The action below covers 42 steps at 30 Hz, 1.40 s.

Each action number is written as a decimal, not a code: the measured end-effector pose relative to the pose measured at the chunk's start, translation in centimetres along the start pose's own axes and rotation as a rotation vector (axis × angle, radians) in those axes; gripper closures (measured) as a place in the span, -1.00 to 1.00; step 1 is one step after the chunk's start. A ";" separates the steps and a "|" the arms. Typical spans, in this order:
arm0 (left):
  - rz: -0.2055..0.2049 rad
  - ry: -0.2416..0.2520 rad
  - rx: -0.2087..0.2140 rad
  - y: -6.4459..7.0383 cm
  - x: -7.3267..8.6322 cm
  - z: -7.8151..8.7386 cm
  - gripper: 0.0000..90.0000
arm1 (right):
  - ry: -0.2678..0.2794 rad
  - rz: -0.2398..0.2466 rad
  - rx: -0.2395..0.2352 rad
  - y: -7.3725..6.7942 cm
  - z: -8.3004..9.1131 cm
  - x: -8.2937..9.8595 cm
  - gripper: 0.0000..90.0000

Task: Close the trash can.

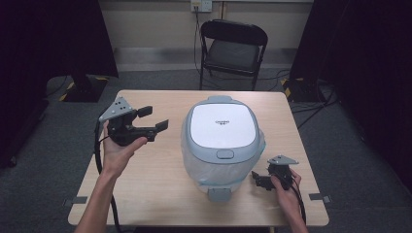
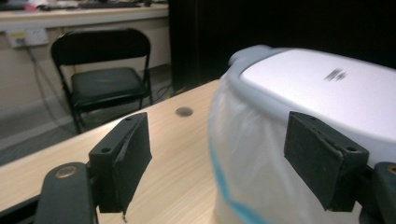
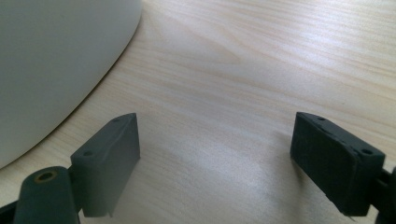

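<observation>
A white bin (image 1: 221,145) with a grey-rimmed lid and a clear plastic liner stands in the middle of the wooden table (image 1: 145,189). My left gripper (image 1: 154,119) is held above the table to the bin's left, open and pointing at it. In the left gripper view the bin (image 2: 308,93) sits just beyond the open left gripper (image 2: 219,158), with nothing between the pads. My right gripper (image 1: 257,180) rests low by the bin's front right corner, open. In the right gripper view the right gripper (image 3: 215,158) spans bare wood, with the bin's wall (image 3: 56,60) at the left.
A black folding chair (image 1: 233,48) stands behind the table's far edge and appears again as a chair (image 2: 102,79) in the left gripper view. The bin has a grey foot pedal (image 1: 219,194) at its front. Dark curtains hang at both sides.
</observation>
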<state>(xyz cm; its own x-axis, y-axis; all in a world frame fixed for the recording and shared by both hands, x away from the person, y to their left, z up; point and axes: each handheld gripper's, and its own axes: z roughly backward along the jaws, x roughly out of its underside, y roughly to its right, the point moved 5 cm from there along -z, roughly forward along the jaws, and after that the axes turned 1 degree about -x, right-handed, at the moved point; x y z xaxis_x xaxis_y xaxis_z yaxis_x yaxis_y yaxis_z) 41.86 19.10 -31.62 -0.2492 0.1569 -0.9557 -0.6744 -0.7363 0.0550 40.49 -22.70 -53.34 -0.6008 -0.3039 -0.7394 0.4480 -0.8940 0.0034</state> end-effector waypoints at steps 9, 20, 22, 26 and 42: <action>0.056 -0.043 -0.105 -2.8 3.6 1.7 -0.48 | 0.000 0.000 0.000 0.0 0.0 0.0 -0.68; 0.129 -0.160 -0.180 -5.2 10.8 3.1 -0.54 | -0.001 -0.001 0.000 0.0 0.0 0.0 -0.68; 0.138 -0.194 -0.184 -5.4 12.4 3.1 -0.54 | 0.000 -0.001 0.000 0.0 0.0 0.0 -0.68; 0.171 -0.247 -0.208 -6.0 15.2 3.0 -0.56 | 0.000 -0.001 0.000 0.0 0.0 0.0 -0.68; 0.114 -0.463 -0.255 -5.5 22.4 1.6 -0.58 | 0.000 -0.001 0.001 0.0 0.0 0.0 -0.68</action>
<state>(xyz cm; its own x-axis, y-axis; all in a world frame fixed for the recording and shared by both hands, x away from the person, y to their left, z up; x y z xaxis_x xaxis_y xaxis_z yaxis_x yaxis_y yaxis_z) 38.86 27.68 -52.89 -0.6302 0.2983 -0.7169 -0.4495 -0.8930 0.0236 40.48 -22.69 -53.34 -0.6015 -0.3026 -0.7393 0.4465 -0.8948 0.0029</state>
